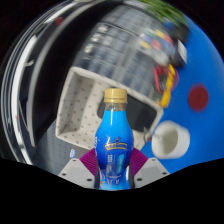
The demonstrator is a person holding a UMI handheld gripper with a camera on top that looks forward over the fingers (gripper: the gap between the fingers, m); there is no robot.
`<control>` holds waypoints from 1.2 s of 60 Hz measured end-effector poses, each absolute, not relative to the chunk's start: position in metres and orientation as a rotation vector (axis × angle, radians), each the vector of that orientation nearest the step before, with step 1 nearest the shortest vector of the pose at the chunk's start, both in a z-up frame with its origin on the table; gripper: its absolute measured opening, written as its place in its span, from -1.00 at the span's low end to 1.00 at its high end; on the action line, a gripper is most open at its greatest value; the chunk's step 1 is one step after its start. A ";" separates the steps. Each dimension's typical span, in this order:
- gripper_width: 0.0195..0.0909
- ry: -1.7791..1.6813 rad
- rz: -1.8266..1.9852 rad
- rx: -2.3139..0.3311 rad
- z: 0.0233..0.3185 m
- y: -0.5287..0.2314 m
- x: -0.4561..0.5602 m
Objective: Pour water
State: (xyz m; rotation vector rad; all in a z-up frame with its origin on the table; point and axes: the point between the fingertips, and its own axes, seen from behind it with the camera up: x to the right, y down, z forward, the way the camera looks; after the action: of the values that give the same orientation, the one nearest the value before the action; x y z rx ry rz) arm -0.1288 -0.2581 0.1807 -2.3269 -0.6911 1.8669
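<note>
A blue plastic bottle (115, 135) with a gold cap and a blue label stands upright between my fingers. My gripper (113, 168) is shut on the bottle, the purple pads (88, 164) pressing its lower body from both sides. A white cup (171, 139) sits on the blue surface just right of the bottle and a little beyond the fingers. The bottle's base is hidden below the fingers.
A white perforated basket (82, 102) stands beyond the bottle to the left. The blue mat (200, 125) carries a red dot (199, 97) at the right. Colourful toys and clutter (160, 55) lie further back by a curved pale rail (40, 50).
</note>
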 end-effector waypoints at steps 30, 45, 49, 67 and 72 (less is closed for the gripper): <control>-0.43 -1.248 1.148 -1.399 0.218 -0.062 -0.144; -0.43 -1.331 1.103 -1.403 0.141 -0.033 -0.155; -0.43 -1.357 1.108 -1.379 0.121 -0.033 -0.158; -0.34 -1.411 1.148 -1.278 0.088 -0.040 -0.152; -0.23 -1.397 1.154 -1.279 0.089 -0.040 -0.153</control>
State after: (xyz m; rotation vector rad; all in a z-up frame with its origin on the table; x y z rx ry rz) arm -0.1534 -0.0400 0.0891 -1.2785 -1.3966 1.1542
